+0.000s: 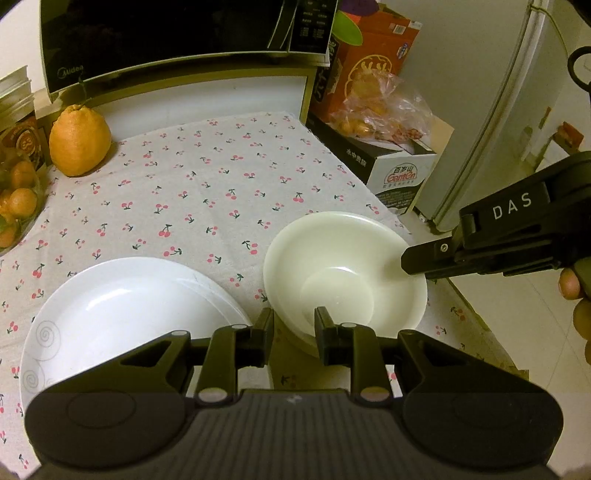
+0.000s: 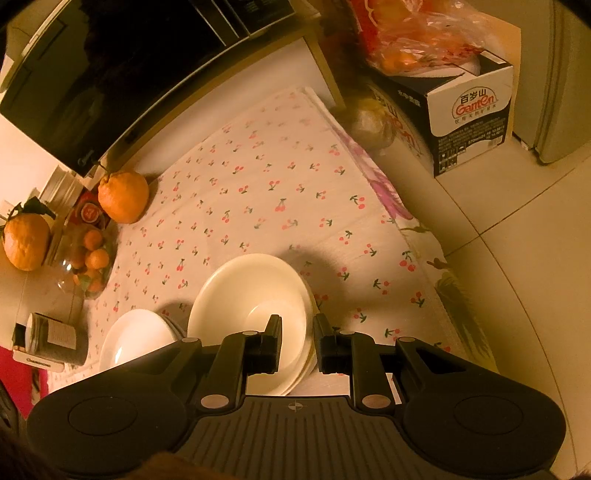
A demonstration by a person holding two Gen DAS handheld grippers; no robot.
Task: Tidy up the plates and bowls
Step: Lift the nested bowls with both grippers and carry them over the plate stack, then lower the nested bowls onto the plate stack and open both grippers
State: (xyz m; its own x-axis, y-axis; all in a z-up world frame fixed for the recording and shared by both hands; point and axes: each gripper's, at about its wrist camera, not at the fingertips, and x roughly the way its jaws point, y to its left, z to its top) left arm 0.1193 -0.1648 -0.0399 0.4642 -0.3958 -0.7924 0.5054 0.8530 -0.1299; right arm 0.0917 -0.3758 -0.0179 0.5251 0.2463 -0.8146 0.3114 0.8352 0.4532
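Note:
A stack of cream bowls (image 1: pixel 343 273) stands on the cherry-print cloth at the table's right side; it also shows in the right wrist view (image 2: pixel 251 302). A white plate (image 1: pixel 125 317) with grey swirls lies to its left, also seen in the right wrist view (image 2: pixel 136 338). My left gripper (image 1: pixel 293 326) is open at the bowl's near rim, one finger inside and one outside, not touching that I can tell. My right gripper (image 2: pixel 297 334) is open and straddles the stack's right rim; it shows from the side in the left wrist view (image 1: pixel 410 260).
A microwave (image 1: pixel 177 33) stands at the back. A large orange (image 1: pixel 79 142) and a glass bowl of small oranges (image 2: pixel 88 258) sit at the left. A Ganten box (image 1: pixel 400 177) and a bag of fruit are on the right, by the fridge (image 1: pixel 491 110). The table edge is just right of the bowls.

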